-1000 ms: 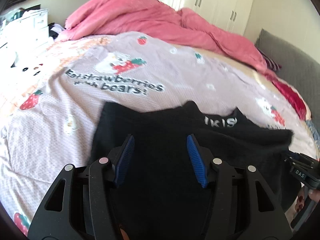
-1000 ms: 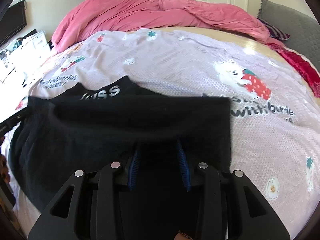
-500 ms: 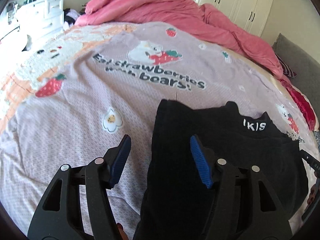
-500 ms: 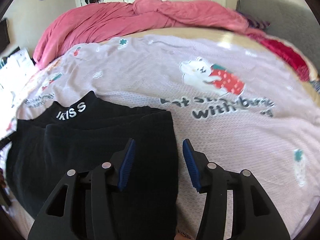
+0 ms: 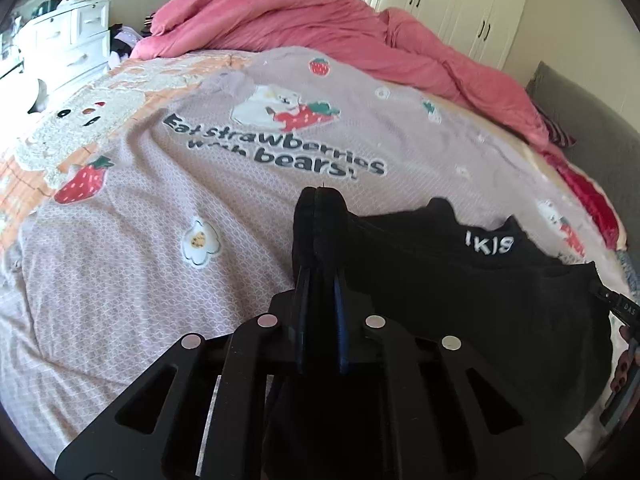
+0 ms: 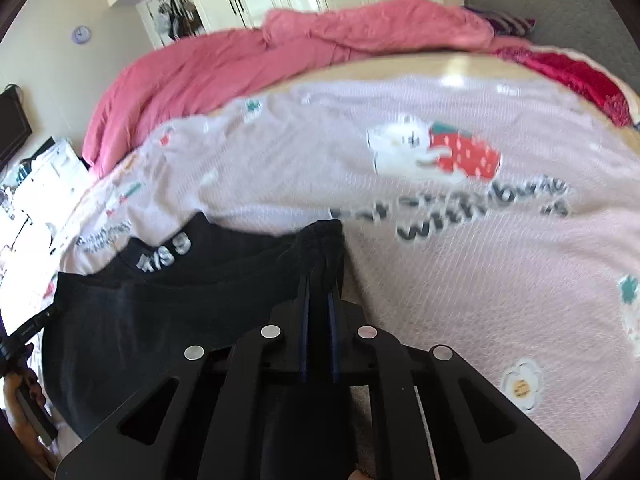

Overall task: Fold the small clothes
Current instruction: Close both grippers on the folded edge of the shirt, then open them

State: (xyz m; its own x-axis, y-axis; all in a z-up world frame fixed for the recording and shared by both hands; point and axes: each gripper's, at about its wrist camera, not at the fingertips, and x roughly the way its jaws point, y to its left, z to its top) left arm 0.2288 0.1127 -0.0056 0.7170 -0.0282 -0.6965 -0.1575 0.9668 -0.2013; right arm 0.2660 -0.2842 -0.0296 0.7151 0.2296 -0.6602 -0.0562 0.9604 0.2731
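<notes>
**Operator:** Half a second back both of my grippers stood with fingers spread, each straddling a side edge of the black garment (image 5: 460, 292). Since then both have closed. My left gripper (image 5: 319, 280) is now clamped on a bunched ridge of cloth at the left edge, and my right gripper (image 6: 319, 292) is pinched on the right edge the same way.

**Observer:** Why hold it at both sides?

**Operator:** My guess is that a matched grip on the two edges lets me lift one end evenly and carry it over in a single fold, without the cloth skewing.

**Observer:** Where is it lying?

**Operator:** On the printed bedspread (image 5: 200, 184), near the front of the bed, well apart from the pink duvet (image 5: 320, 12) heaped at the far end.

**Observer:** And its direction?

**Operator:** The lettered collar (image 5: 489, 246) points away from me, toward the duvet. As it lies now, the long axis seems to run side to side between my grippers, though the near hem is hidden under them.
</notes>
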